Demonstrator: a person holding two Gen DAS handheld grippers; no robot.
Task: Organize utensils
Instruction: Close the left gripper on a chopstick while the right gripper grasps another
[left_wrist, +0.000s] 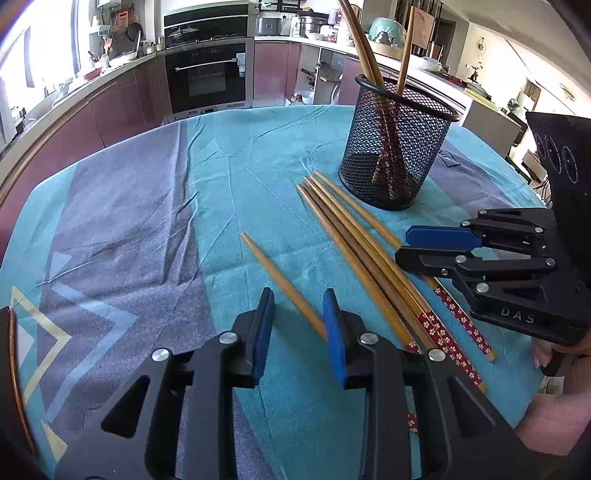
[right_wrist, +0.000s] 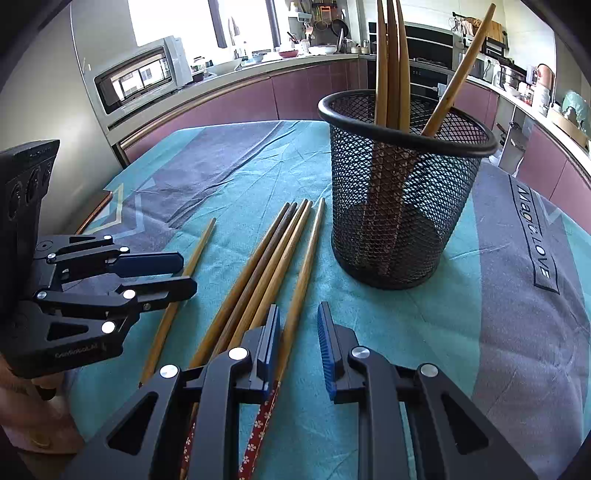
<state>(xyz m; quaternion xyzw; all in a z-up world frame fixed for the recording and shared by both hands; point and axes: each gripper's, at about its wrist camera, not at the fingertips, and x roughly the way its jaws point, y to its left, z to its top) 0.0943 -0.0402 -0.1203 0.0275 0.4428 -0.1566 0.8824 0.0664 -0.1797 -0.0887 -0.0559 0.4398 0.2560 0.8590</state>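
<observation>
A bundle of chopsticks (left_wrist: 354, 240) is laid flat on the cloth-covered worktop (left_wrist: 129, 221), just beside a black mesh cup (left_wrist: 397, 147). Their long axes run roughly parallel, with the thin tips pointed toward the cup and the red flowered ends (left_wrist: 447, 347) turned toward the person. A single chopstick (left_wrist: 282, 284) is laid apart from the bundle on its left, on much the same line. Four more chopsticks (right_wrist: 393, 66) are stood in the cup, three close together and nearly upright and one leaned to the side. The left gripper (left_wrist: 299, 332) is pointed steeply down over the single chopstick; its jaws are set narrow, the stick is seen between them, and whether the pads press on it cannot be told. The right gripper (right_wrist: 299, 343) is likewise tilted downward over the bundle's right edge; its jaws are narrow, with one chopstick passed just beside the left pad (right_wrist: 267, 347), and contact cannot be judged. A hand (right_wrist: 33, 417) is glimpsed beneath the left gripper's handle.
</observation>
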